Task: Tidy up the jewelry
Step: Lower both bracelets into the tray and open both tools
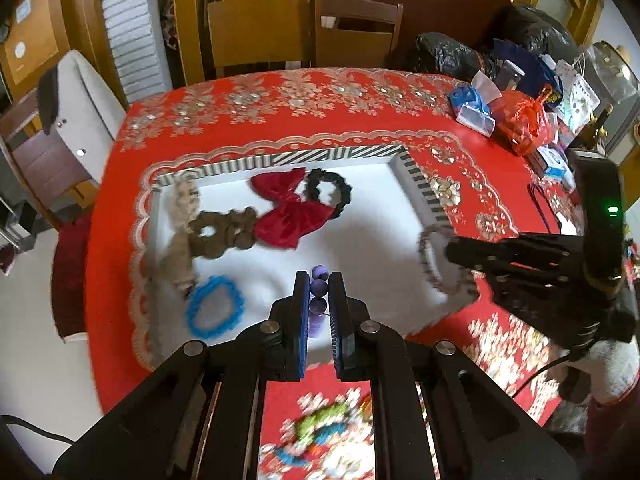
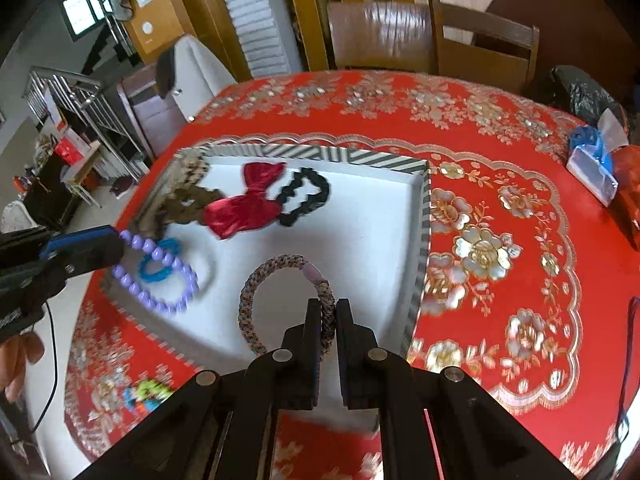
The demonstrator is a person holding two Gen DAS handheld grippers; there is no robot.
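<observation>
- Nearest the left wrist lens, the left claw (image 1: pixel 319 280) is pinched narrow on a purple bead bracelet (image 1: pixel 319 285), its beads stacked between the blue-lined fingers (image 1: pixel 301 312).
- From the right wrist view, that same purple bead bracelet (image 2: pixel 160 276) hangs as an open loop off the left claw (image 2: pixel 120 242), above the near left part of the tray.
- Right claw (image 2: pixel 328 316) is closed on a braided grey-brown hair band (image 2: pixel 250 304), gripping its right side; the loop stands out over the white tray floor.
- In the left wrist view, the right claw (image 1: pixel 448 252) carries the braided hair band (image 1: pixel 430 264) over the tray's right edge.
- Striped-rim white tray (image 1: pixel 320 156) sits on the tabletop (image 1: pixel 280 120), which wears a red floral cloth.
- Inside the tray lie a red bow (image 1: pixel 288 208), a black scrunchie (image 1: pixel 330 190) touching the bow's right side, a brown scrunchie (image 1: pixel 224 232) touching its left, a beige fuzzy band (image 1: pixel 182 220) along the left wall, and a blue coil band (image 1: pixel 214 312) near the front left.
- Plastic bags (image 1: pixel 524 124) crowd the far right of the tabletop; wooden chairs (image 1: pixel 356 32) stand behind it.
</observation>
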